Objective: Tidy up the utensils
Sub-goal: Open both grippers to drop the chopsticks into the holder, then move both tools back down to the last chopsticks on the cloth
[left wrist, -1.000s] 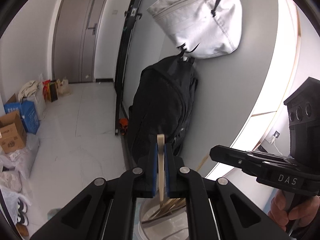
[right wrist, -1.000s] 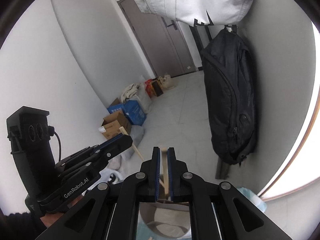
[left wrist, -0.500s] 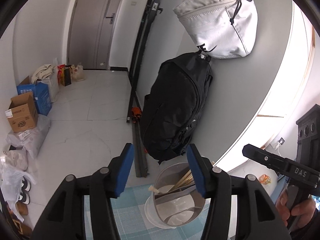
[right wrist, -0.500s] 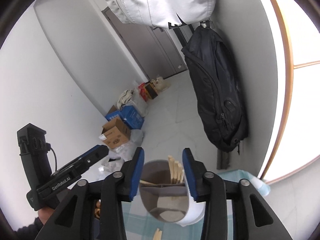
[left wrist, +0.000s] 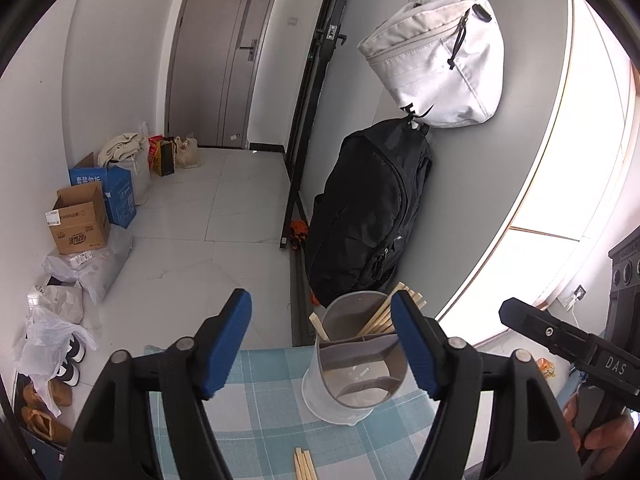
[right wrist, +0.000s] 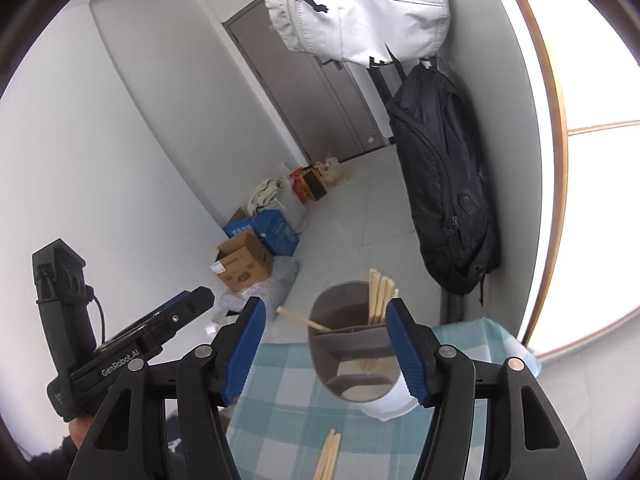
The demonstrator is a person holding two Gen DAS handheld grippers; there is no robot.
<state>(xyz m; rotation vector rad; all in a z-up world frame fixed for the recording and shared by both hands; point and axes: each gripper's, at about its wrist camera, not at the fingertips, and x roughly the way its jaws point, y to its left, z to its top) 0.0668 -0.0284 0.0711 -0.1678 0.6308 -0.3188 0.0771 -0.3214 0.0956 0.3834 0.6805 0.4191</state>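
A clear plastic utensil holder [left wrist: 354, 364] with inner dividers stands on the blue checked tablecloth [left wrist: 260, 416]. Several wooden chopsticks [left wrist: 386, 314] lean in its far compartment, and one chopstick [left wrist: 319, 326] leans out at the left. It also shows in the right wrist view [right wrist: 354, 356] with its chopsticks [right wrist: 380, 294]. More chopsticks [left wrist: 304, 464] lie on the cloth in front of it, also seen in the right wrist view [right wrist: 328, 456]. My left gripper [left wrist: 322, 340] is open and empty above the holder. My right gripper [right wrist: 326, 344] is open and empty too.
A black backpack [left wrist: 368, 208] and a white bag [left wrist: 440, 64] hang on the wall behind the table. Cardboard boxes [left wrist: 80, 220], plastic bags and shoes [left wrist: 44, 400] sit on the tiled floor at the left. The table's far edge lies just behind the holder.
Both grippers were shut on a chopstick one second ago. Both have opened and drawn back, and the chopsticks now stand in the holder.
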